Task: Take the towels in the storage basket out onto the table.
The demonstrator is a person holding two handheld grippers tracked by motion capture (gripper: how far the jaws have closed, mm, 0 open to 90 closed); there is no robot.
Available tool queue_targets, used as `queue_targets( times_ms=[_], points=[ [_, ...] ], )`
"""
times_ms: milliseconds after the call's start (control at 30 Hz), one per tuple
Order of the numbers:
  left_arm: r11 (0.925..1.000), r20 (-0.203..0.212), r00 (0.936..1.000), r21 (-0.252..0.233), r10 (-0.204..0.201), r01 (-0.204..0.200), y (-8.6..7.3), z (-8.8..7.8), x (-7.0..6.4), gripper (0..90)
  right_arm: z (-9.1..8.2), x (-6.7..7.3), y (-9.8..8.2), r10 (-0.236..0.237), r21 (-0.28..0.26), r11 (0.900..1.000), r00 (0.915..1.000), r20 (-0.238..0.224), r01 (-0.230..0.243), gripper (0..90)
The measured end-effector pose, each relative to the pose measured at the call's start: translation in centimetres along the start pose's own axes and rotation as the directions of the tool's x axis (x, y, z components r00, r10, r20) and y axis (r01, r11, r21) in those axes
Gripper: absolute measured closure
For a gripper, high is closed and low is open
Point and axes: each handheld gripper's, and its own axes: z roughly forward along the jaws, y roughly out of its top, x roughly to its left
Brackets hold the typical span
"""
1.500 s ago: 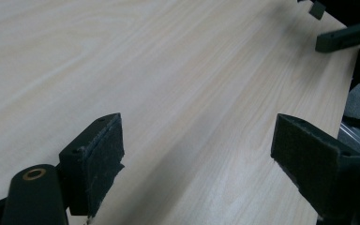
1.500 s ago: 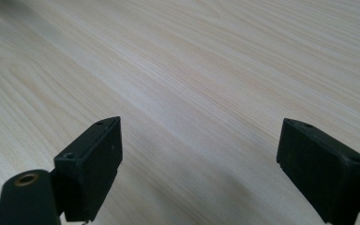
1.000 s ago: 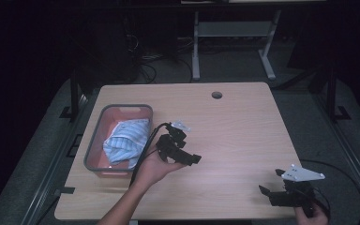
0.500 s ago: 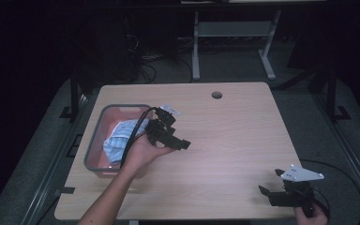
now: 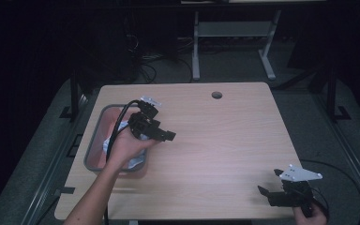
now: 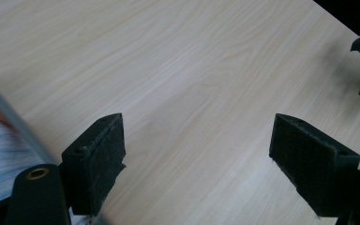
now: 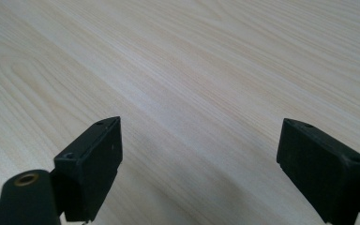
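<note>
The left gripper [image 5: 161, 133] (jaws wide, empty) hovers just right of the bin [image 5: 92, 149]; its cloth [image 5: 110, 143] lies lower-left.

The pale wood-grain worktop [image 5: 225, 140] looks like smooth laminate with a soft satin sheen, its fine streaks plain in both gripper views. The grey-rimmed rectangular tray [image 5: 93, 140] with its reddish inside appears to be hard plastic, matt at the rim. The crumpled white-and-blue bundle [image 5: 110, 143] in it may be cloth or thin plastic film; the high view is too dim to tell. The black left tongs [image 6: 197, 154] carry matt, slightly fuzzy pads [image 6: 104, 159] with rough edges, beside a brass-coloured metal eyelet [image 6: 38, 173]. The black right tongs [image 7: 199, 164] look like matt moulded plastic.
</note>
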Motion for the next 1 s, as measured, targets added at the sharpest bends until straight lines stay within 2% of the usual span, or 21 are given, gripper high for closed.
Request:
queue_targets(
  times_ms=[133, 300, 567, 767, 967, 1000],
  points=[
    [0.9996, -0.013, 0.9995, -0.008, -0.027, 0.027, -0.4, -1.1, 1.3, 18.3, 0.0, 0.0, 0.0, -0.002, 0.001, 1.000, 1.0000, 0.001, 0.002, 13.9],
    [0.9984, -0.037, 0.9978, -0.019, -0.054, 0.054, -0.9, -1.9, 2.4, 18.8, 0.1, 0.0, 0.0, -0.008, -0.002, 1.000, 1.0000, 0.000, 0.008, 13.9],
    [0.9922, -0.071, 0.9903, -0.041, -0.120, 0.117, -2.5, -3.1, 4.8, 19.3, 0.1, 0.1, 0.0, -0.009, 0.001, 1.000, 1.0000, 0.000, 0.009, 13.9],
    [0.9843, -0.096, 0.9799, -0.043, -0.175, 0.171, -4.0, -3.6, 6.5, 19.9, 0.1, 0.1, 0.0, -0.006, 0.004, 1.000, 1.0000, -0.003, 0.006, 13.9],
    [0.9710, -0.135, 0.9616, -0.040, -0.239, 0.236, -5.6, -3.3, 8.1, 18.7, 0.2, 0.2, 0.1, -0.015, 0.003, 1.000, 0.9999, -0.005, 0.015, 13.9],
    [0.9682, -0.149, 0.9567, -0.035, -0.250, 0.248, -5.8, -3.0, 8.4, 18.7, 0.2, 0.2, 0.1, -0.014, 0.010, 1.000, 0.9999, -0.009, 0.014, 13.9]
  ],
)
